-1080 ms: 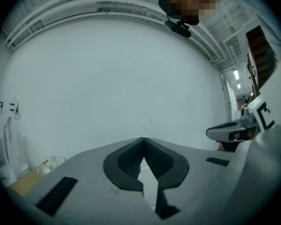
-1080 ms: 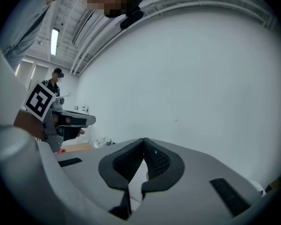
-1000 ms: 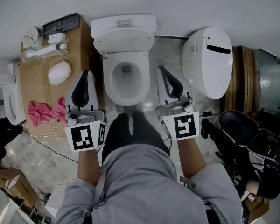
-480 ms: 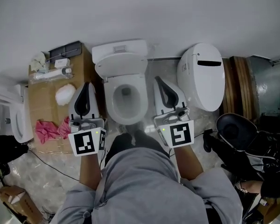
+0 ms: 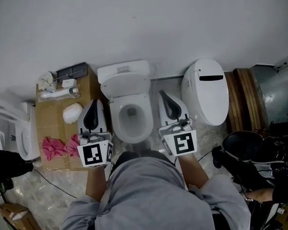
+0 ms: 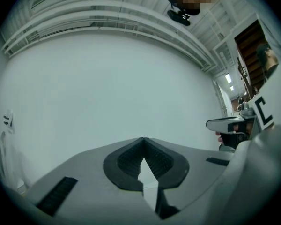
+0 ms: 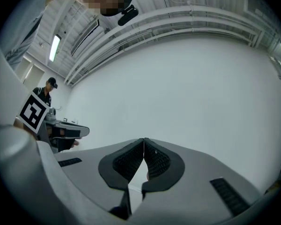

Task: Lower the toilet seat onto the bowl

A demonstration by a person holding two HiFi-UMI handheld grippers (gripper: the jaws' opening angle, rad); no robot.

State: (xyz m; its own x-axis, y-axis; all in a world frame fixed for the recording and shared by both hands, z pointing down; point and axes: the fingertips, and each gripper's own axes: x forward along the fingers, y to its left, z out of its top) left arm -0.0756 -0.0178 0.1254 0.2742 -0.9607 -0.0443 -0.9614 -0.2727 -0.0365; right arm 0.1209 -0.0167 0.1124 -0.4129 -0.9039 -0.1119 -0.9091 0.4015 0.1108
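The white toilet (image 5: 129, 110) stands against the wall in the head view, its bowl open to the camera. A white lid or seat (image 5: 125, 86) leans up against the tank (image 5: 123, 72); I cannot tell whether a seat ring lies on the rim. My left gripper (image 5: 96, 101) hovers left of the bowl and my right gripper (image 5: 161, 93) hovers right of it. Neither touches the toilet. Both are shut on nothing. In the left gripper view my left gripper (image 6: 143, 138) faces only the bare white wall, as does my right gripper (image 7: 144, 138) in the right gripper view.
A second white toilet unit (image 5: 205, 90) stands right of the toilet, with wooden boards (image 5: 242, 95) and black bags (image 5: 252, 159) beyond. Left is a cardboard box (image 5: 50, 121) bearing a pink cloth (image 5: 57, 146) and a white puff (image 5: 72, 111). Another white fixture (image 5: 24, 137) sits far left.
The head view has drawn back: the toilet now looks smaller and lower in the picture, with more wall above. Both grippers stay shut on either side of the bowl.
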